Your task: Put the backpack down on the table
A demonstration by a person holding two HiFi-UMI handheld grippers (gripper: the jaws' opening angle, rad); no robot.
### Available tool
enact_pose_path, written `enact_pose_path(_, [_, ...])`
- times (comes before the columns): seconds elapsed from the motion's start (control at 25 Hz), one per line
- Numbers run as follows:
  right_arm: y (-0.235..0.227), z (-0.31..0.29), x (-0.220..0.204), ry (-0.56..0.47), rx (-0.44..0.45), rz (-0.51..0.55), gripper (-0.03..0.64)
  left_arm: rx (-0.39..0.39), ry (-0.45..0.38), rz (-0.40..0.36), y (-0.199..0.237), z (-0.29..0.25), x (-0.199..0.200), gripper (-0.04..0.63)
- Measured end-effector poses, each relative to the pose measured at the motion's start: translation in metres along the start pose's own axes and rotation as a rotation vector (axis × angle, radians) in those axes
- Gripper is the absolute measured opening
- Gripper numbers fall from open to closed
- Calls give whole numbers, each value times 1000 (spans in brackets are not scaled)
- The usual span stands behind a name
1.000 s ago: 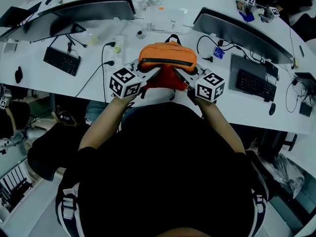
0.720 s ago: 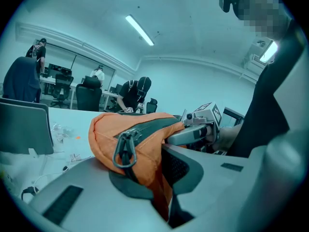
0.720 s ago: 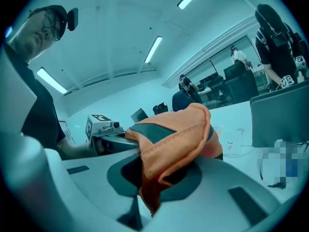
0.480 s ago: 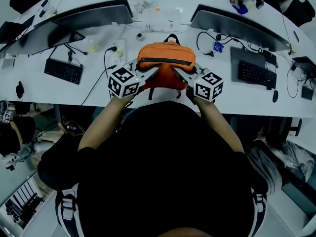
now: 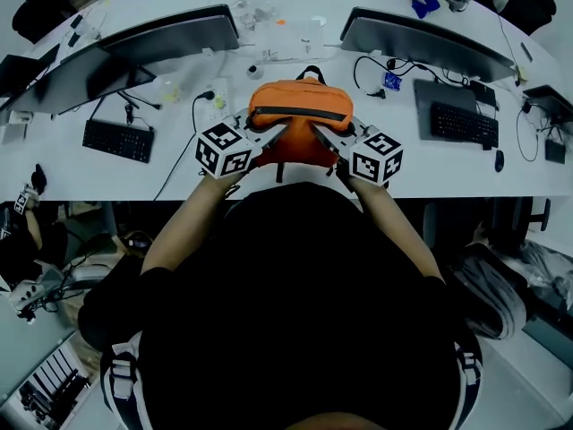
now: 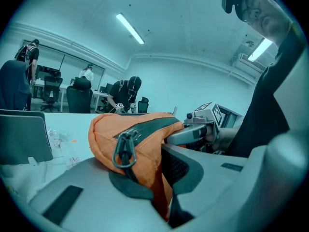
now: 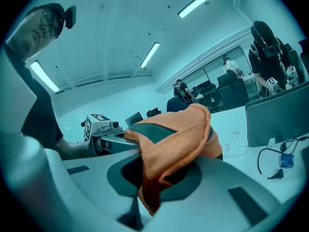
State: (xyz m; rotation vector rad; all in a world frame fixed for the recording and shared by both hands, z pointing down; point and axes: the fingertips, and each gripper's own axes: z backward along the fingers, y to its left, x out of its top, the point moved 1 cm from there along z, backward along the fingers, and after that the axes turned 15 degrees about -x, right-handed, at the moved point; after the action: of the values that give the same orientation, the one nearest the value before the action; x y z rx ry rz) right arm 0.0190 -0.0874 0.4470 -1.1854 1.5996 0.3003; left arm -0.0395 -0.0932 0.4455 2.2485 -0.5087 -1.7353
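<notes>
the left gripper (image 6: 161, 197) is pressed shut on a fold of the orange fabric backpack (image 5: 302, 106), and the cloth is pinched between its grey jaws at the pack's left side. the right gripper (image 7: 145, 192) is clamped in the same way on orange cloth at the pack's right side. in the head view both marker cubes are seen just on the near side of the pack, with the two grippers angled inward toward each other. in the left gripper view a dark zip band is seen across the pack's top, and a metal ring pull (image 6: 124, 151) hangs at its end.

the backpack is held between the two grippers over the near part of the long white table (image 5: 466, 173), close to the person's body. whether its underside touches the tabletop cannot be told.

farther out, a left black keyboard (image 5: 116, 140) and a right black keyboard (image 5: 464, 124) are laid on the table. a left dark monitor (image 5: 170, 25) and a right dark monitor (image 5: 421, 43) are set beyond them. a black cable (image 5: 179, 146) is trailed across the table just left of the pack.
</notes>
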Motion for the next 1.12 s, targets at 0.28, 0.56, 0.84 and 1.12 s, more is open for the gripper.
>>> enact_pose_path(0.28, [14, 8, 1, -37, -34, 1, 57, -34, 3, -14, -12, 9, 1, 54])
enact_pose_path(0.56, [21, 13, -2, -61, -44, 1, 57, -51, 2, -23, -20, 12, -2, 54])
enact_pose_path(0.84, [21, 14, -12, -36, -31, -11, 57, -65, 8, -7, -23, 11, -13, 54])
enact_pose_path(1.12, [13, 15, -19, -15, -14, -12, 57, -64, 37, 3, -26, 4, -22, 54])
